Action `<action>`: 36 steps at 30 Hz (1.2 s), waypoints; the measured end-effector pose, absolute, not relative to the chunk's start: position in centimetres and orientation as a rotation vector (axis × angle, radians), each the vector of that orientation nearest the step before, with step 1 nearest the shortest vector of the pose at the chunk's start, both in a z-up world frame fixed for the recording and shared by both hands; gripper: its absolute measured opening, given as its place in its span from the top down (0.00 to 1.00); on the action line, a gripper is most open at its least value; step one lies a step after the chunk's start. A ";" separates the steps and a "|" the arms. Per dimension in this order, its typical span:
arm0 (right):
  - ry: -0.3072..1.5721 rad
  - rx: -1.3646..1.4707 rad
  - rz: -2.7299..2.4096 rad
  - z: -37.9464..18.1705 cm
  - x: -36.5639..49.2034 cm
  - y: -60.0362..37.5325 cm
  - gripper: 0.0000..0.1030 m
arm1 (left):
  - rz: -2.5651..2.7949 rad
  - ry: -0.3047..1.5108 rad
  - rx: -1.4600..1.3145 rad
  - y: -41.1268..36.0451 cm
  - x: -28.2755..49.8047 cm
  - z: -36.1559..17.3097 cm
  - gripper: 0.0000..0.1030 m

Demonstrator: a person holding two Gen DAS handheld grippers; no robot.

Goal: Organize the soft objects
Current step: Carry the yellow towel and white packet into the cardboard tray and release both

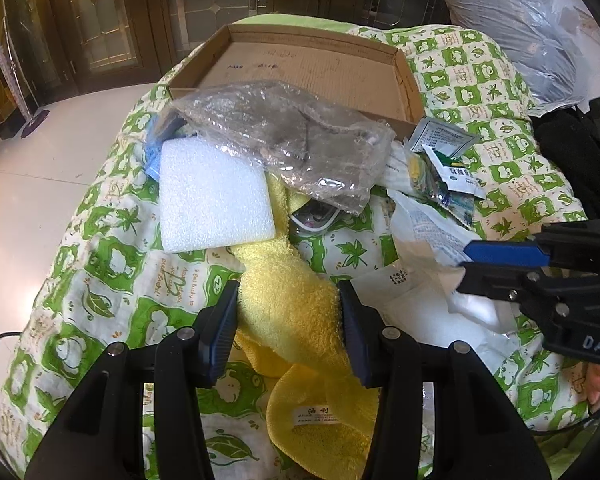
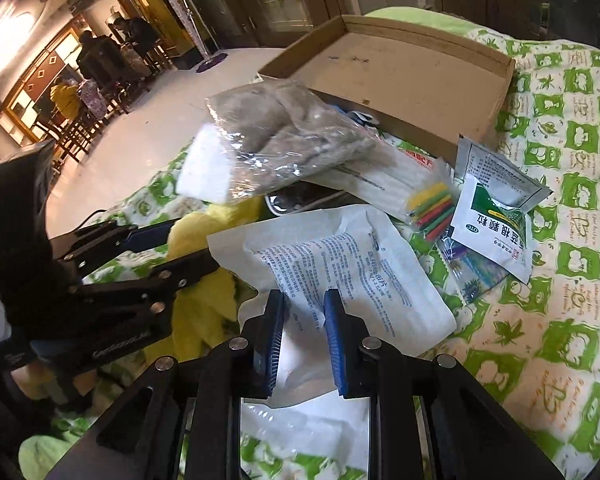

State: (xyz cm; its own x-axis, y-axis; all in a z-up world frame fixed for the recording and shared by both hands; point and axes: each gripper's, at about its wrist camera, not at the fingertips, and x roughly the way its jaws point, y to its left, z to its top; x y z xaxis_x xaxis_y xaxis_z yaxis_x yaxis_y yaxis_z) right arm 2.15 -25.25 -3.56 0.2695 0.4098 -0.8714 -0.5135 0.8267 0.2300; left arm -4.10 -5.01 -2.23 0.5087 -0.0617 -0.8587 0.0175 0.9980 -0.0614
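Left gripper (image 1: pixel 288 320) pinches yellow towel (image 1: pixel 296 320) bunched on green quilt (image 1: pixel 100 240). Right gripper (image 2: pixel 304 336) clamps white printed pouch (image 2: pixel 340 264), jaws nearly together. Cardboard tray (image 1: pixel 412 92) behind; foam block (image 1: pixel 214 200) beside towel.

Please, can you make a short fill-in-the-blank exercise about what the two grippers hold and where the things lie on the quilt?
1. The left gripper is closed on the ____ towel.
2. The right gripper pinches a white ____ pouch.
3. The cardboard box is ____ inside.
4. The clear bag lies partly on the white ____ block.

Missing words: yellow; printed; empty; foam
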 end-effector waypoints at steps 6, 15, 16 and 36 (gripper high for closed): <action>1.110 -0.119 0.639 -1.7 0.7 -25.5 0.81 | -0.048 1.016 -0.068 -4.3 -4.3 -1.0 0.55; 1.057 -0.130 0.649 1.3 -0.3 -26.3 0.81 | -0.091 0.962 -0.090 -4.2 -3.7 3.0 0.55; 1.048 -0.132 0.645 1.7 -0.3 -26.4 0.81 | -0.096 0.957 -0.089 -4.3 -3.6 3.4 0.55; 0.951 -0.123 0.597 6.0 1.2 -28.8 0.81 | -0.213 0.852 -0.019 -6.1 -2.2 13.8 0.55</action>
